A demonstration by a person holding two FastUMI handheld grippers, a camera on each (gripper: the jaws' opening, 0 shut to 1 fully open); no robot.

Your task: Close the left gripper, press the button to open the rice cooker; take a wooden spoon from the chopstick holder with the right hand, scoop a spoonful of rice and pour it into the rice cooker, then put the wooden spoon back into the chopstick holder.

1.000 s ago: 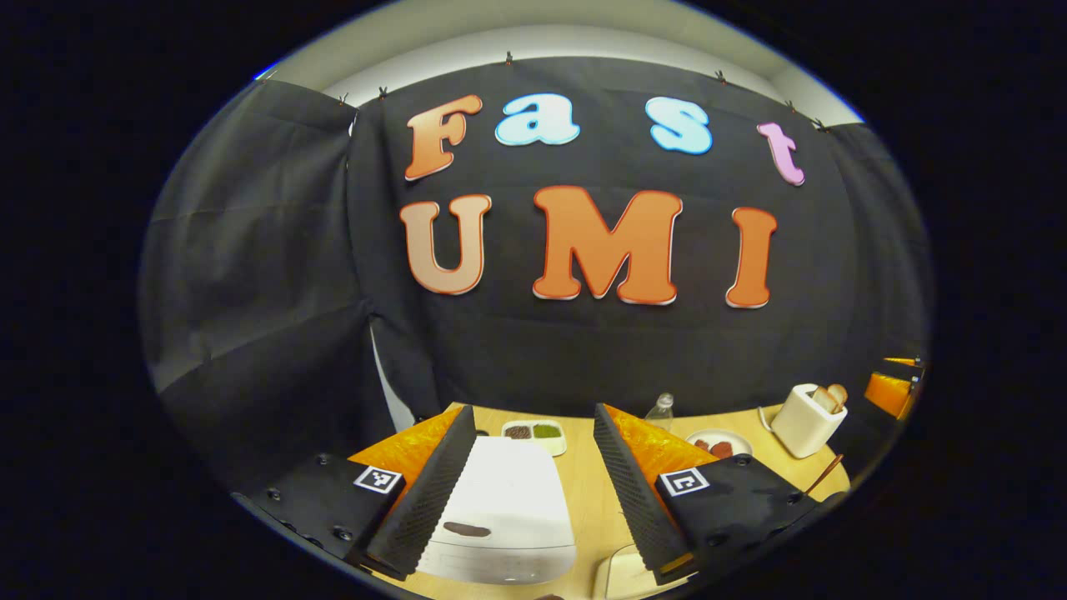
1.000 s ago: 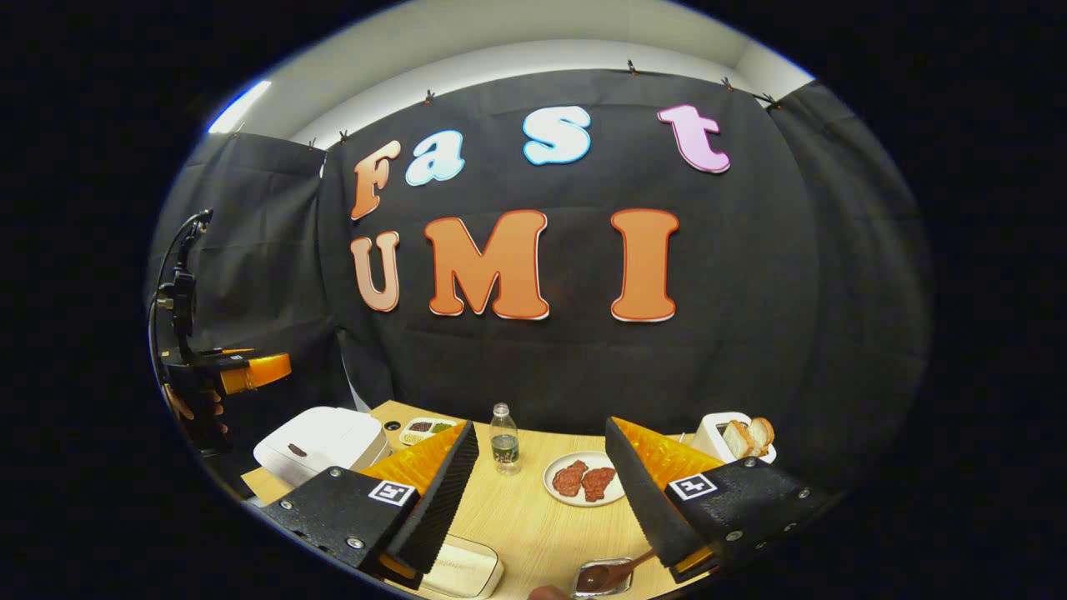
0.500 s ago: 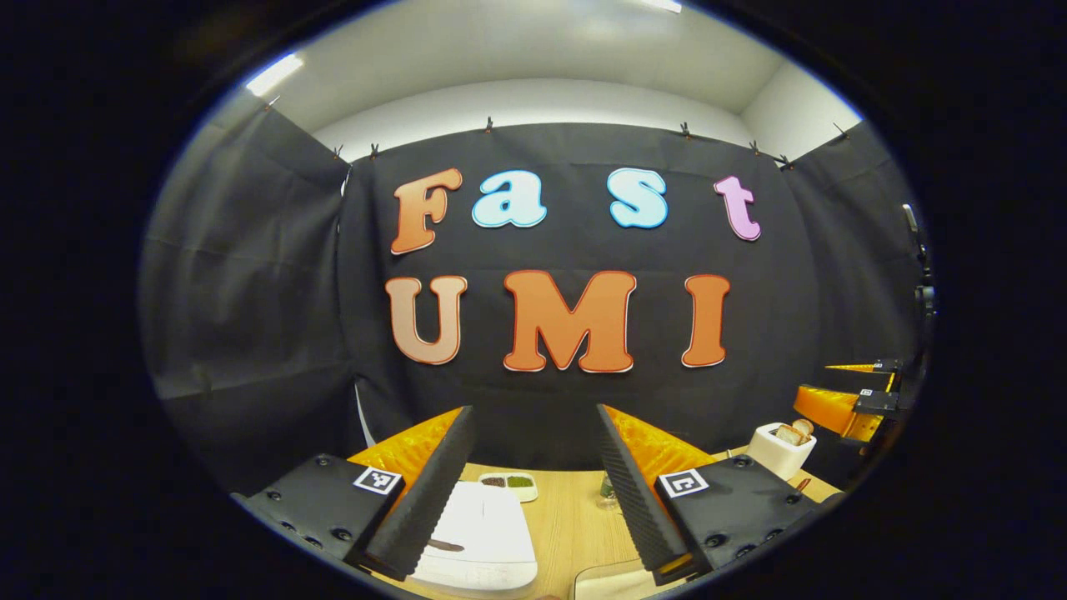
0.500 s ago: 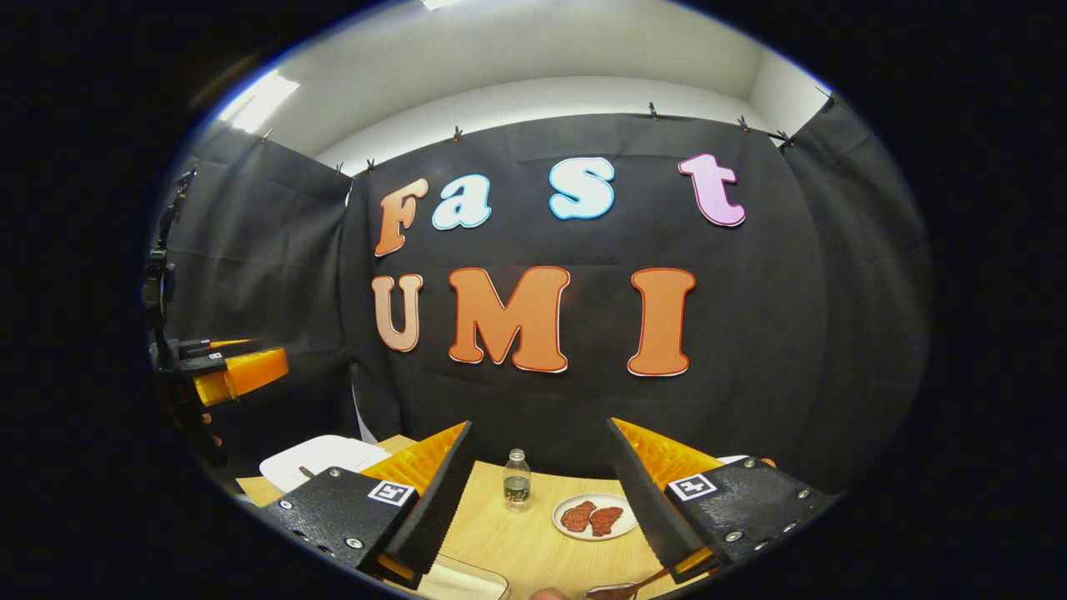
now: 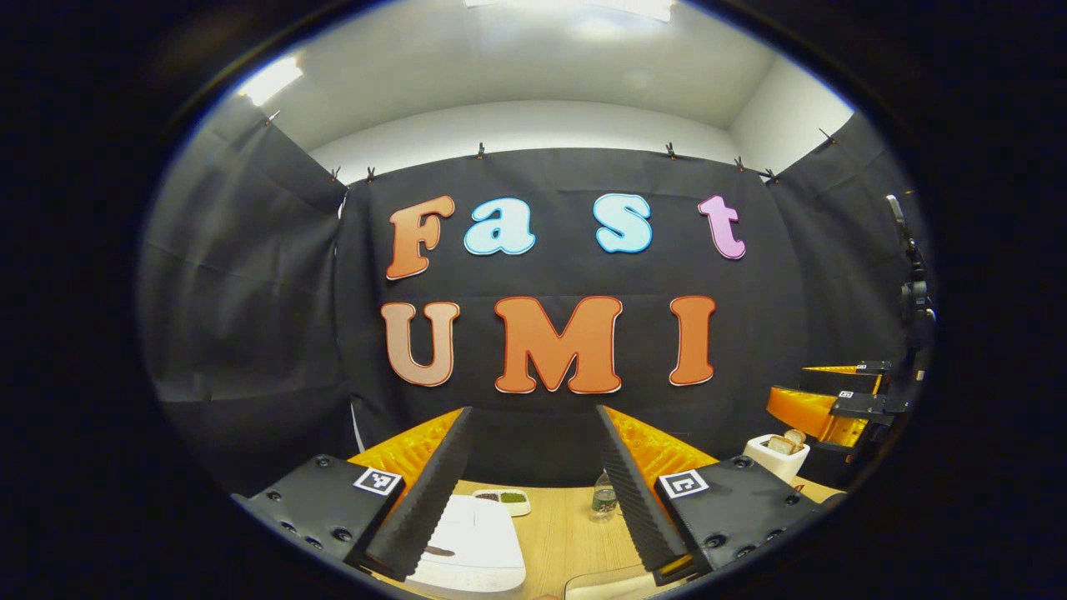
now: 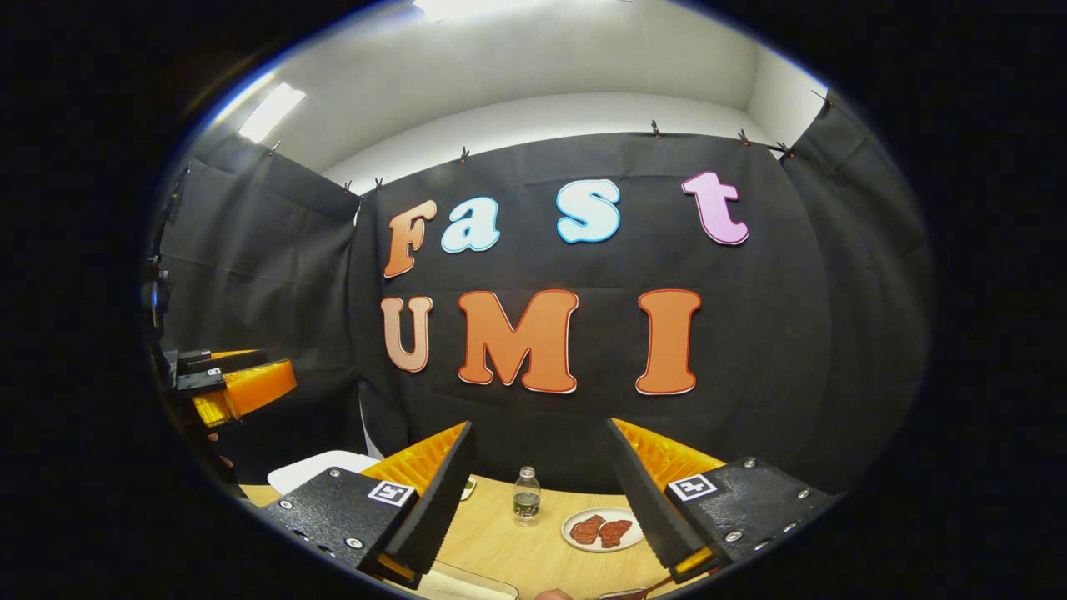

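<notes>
Left gripper view: left gripper point(image 5: 533, 492) gapes wide, empty, high over cooker point(image 5: 471, 546); shut jaws first, then press what's probably the lid button.

My things sit on a light wooden table point(image 5: 567, 533) that runs up to the black cloth wall. In the left gripper view, a white, rounded rice cooker point(image 5: 471, 546) with its lid down stands on the near left part of the surface. Beyond it, close to the far edge, lies a small white divided dish point(image 5: 503, 498) holding dark and green bits. A clear plastic bottle point(image 5: 604, 497) stands upright near the far edge, about mid-table, and a white toaster point(image 5: 777, 454) with bread slices in its slots stands toward the far right corner. In the right gripper view, a white round plate point(image 6: 602, 529) carrying two reddish-brown pieces lies just right of that bottle.
</notes>
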